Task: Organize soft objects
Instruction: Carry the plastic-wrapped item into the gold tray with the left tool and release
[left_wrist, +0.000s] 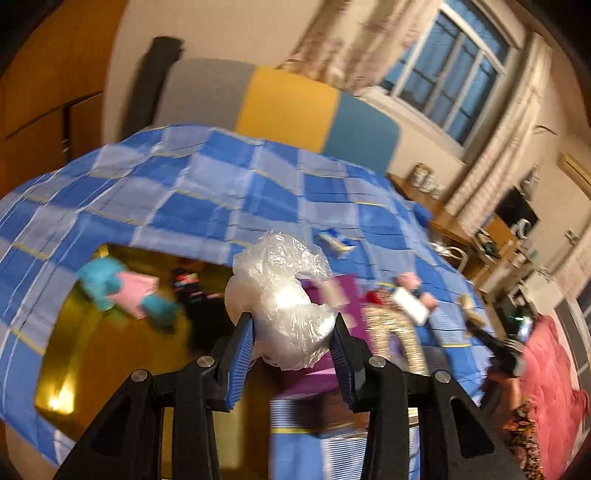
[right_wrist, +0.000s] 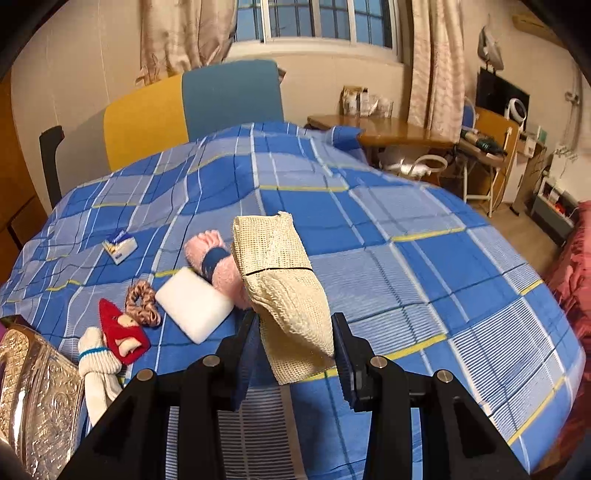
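Left hand-held gripper (left_wrist: 291, 343) pinches a crumpled plastic bag (left_wrist: 280, 295); right hand-held gripper (right_wrist: 295, 347) pinches a cream mesh pouch (right_wrist: 284, 284). The print on the small box (right_wrist: 120, 245) at ten o'clock is illegible.

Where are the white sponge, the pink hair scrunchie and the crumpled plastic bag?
white sponge (right_wrist: 194, 308): right wrist view, middle of its top face.
pink hair scrunchie (right_wrist: 137, 295): right wrist view, upper left of its ring.
crumpled plastic bag (left_wrist: 286, 302): left wrist view, its bulging middle.

blue checked bedspread (right_wrist: 406, 229), barred window (right_wrist: 314, 18), wooden desk (right_wrist: 388, 129), yellow-and-blue headboard (right_wrist: 192, 107).
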